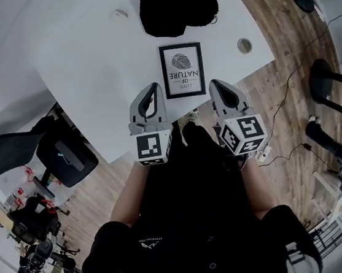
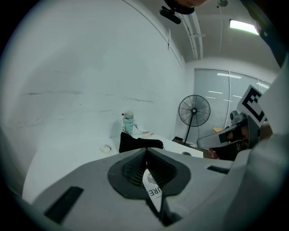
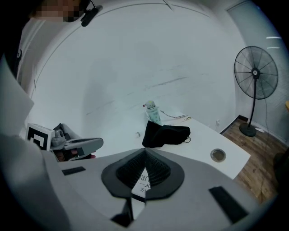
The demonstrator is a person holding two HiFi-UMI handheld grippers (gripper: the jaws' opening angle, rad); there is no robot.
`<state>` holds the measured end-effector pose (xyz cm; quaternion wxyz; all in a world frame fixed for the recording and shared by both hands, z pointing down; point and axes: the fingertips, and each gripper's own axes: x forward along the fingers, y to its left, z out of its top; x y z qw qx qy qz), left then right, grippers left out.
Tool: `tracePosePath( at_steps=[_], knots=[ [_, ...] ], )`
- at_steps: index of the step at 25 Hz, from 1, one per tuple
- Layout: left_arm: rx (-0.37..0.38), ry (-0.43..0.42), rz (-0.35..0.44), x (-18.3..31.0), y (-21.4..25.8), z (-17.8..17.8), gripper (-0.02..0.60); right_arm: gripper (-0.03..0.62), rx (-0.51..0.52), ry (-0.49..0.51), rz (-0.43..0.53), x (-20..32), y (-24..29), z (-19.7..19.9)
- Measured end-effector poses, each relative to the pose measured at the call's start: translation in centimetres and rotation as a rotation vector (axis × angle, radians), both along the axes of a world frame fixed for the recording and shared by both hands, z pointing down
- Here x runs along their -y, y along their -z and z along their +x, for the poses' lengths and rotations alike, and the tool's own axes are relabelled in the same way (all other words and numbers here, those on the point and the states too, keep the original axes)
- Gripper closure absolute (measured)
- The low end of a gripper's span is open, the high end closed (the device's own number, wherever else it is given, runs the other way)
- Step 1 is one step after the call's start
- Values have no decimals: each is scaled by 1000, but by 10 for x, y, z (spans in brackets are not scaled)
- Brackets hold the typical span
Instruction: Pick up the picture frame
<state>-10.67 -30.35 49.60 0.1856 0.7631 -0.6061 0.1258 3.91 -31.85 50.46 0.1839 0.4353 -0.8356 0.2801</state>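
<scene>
Left gripper view: left tongs, jaws meeting at the tips, nothing gripped; a strip of print shows through the gap below the tips, belonging to the picture frame lying beyond. Right gripper view: right tongs, likewise tip to tip and empty, the same print seen through the gap. Head view: both tongs hover over the near edge of the white desk, the left just beside the frame's near left corner, the right just beside its near right corner; contact cannot be told. Frame: black-rimmed, flat on the desk, face up, close to the near edge. Toward the far edge: black cloth. Toward the right edge: round cable hole. Hazards, as judged: the jaws must part before any grip, or they will only shove the frame toward the cloth; a thin rim lying flat offers little purchase, so a shallow pinch may slip; lifting by one side could tip it. View notes: only the gripper views settle how the jaws stand; only the head view gives the frame's full outline and its place against the desk edge.
</scene>
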Motion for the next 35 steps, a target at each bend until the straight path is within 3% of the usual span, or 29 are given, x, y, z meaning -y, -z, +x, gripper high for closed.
tracePosePath(
  at_steps=[11, 20, 25, 29, 35],
  knots=[
    [-9, -57, -124, 8, -49, 5, 575, 594, -51, -29, -117, 8, -52, 6],
    [-38, -88, -355, 2, -127, 15, 571, 529, -121, -31, -272, 3, -118, 13],
    [-56, -99, -437, -2, -153, 23, 527, 523, -151, -35, -324, 2, -141, 18],
    [-83, -78, -517, -7, -177, 27, 476, 510, -190, -40, -353, 3, -158, 20],
    [-80, -26, -614, -13, -201, 26, 472, 507, -214, -39, -392, 3, -176, 21]
  ],
)
